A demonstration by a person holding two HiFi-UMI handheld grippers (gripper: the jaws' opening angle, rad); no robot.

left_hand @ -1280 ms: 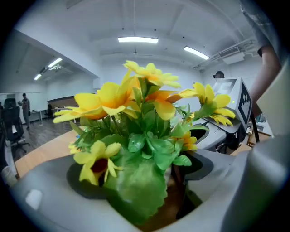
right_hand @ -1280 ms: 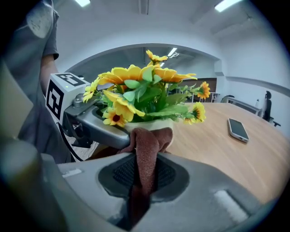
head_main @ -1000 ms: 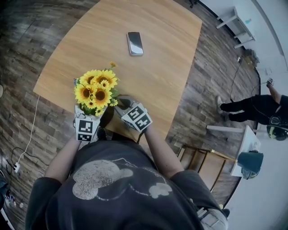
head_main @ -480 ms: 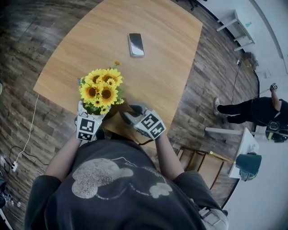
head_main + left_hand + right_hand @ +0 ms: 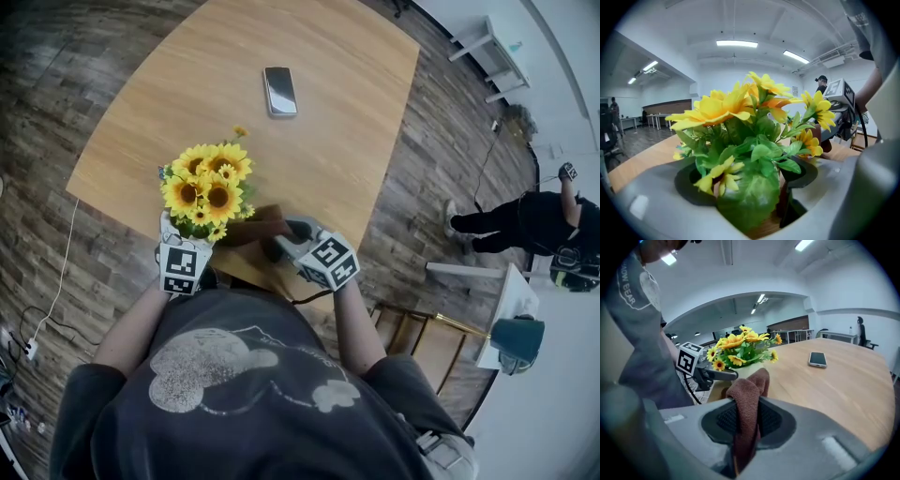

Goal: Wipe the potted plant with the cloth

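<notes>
A pot of yellow sunflowers stands near the table's front edge. My left gripper has the pot between its jaws, which are closing; green leaves hide most of the pads. My right gripper is to the right of the plant, shut on a folded brown cloth. In the right gripper view the cloth stands up between the dark pads, with the flowers beyond it, and cloth and plant are apart.
A phone lies face up at the middle of the wooden table. Right of the table are a chair and a person on the wood floor. A white cable runs along the floor at left.
My right gripper has moved to the right with the cloth, away from the plant. The left gripper and the pot have stayed in place.
</notes>
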